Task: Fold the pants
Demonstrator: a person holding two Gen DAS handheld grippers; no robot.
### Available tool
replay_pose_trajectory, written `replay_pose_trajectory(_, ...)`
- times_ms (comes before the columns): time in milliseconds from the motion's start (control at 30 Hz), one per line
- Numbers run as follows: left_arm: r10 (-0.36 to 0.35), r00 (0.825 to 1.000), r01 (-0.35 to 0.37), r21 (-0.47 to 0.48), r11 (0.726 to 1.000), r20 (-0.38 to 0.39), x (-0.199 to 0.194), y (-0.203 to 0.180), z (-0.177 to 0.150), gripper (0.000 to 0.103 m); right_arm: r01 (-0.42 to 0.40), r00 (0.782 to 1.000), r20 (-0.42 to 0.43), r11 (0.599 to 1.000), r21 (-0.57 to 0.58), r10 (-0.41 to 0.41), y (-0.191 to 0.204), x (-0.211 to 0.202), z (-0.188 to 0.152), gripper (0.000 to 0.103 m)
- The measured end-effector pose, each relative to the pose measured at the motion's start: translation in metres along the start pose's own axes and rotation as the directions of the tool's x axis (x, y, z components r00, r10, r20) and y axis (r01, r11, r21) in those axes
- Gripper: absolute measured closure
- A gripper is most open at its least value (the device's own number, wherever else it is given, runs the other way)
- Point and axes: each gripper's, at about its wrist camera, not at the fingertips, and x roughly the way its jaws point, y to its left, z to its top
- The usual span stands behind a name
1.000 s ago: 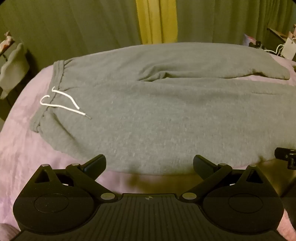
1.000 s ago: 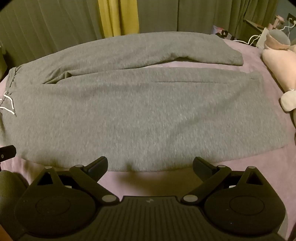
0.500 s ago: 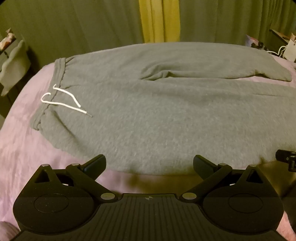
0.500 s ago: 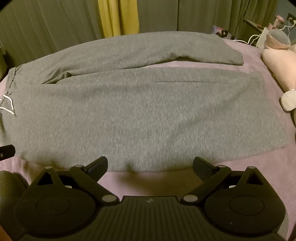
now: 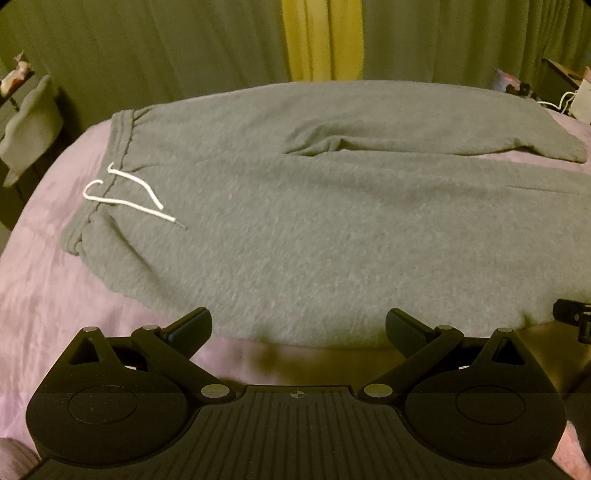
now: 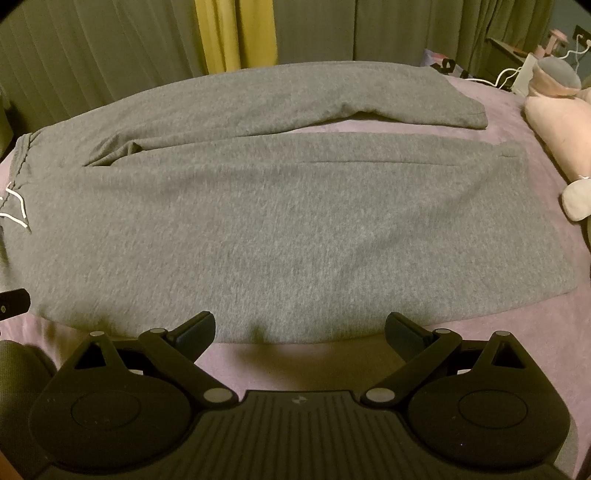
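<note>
I see both jaws spread wide, gripping nothing. Left gripper (image 5: 297,325) and right gripper (image 6: 299,325) sit just short of the pants' (image 6: 295,221) near edge, drawstring (image 5: 129,195) ahead-left.

Grey pants (image 5: 332,229) on pink bed (image 5: 48,295)

curtains (image 5: 184,48) green, yellow panel (image 6: 236,33) | bedsheet (image 5: 44,288) pink | light dim

Pants (image 5: 332,229): grey fleecy knit cloth, matt, with a white woven cord (image 5: 129,195). Bedsheet (image 5: 44,288): lilac cloth, matt, lightly creased. Grippers (image 5: 297,325) (image 6: 299,326): matt black plastic, ribbed body, shiny metal pivot pins.
</note>
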Motion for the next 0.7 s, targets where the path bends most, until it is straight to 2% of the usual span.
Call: replay_pose_trajectory(700, 0.009, 1.000, -0.009, -0.002, 1.000, -0.016, 0.0057, 0.0005, -0.0004, 0.000, 0.014, 1.000, 0.008, 1.000, -0.008, -0.014, 0.0019, 0.0021, 0.0002, 0.004)
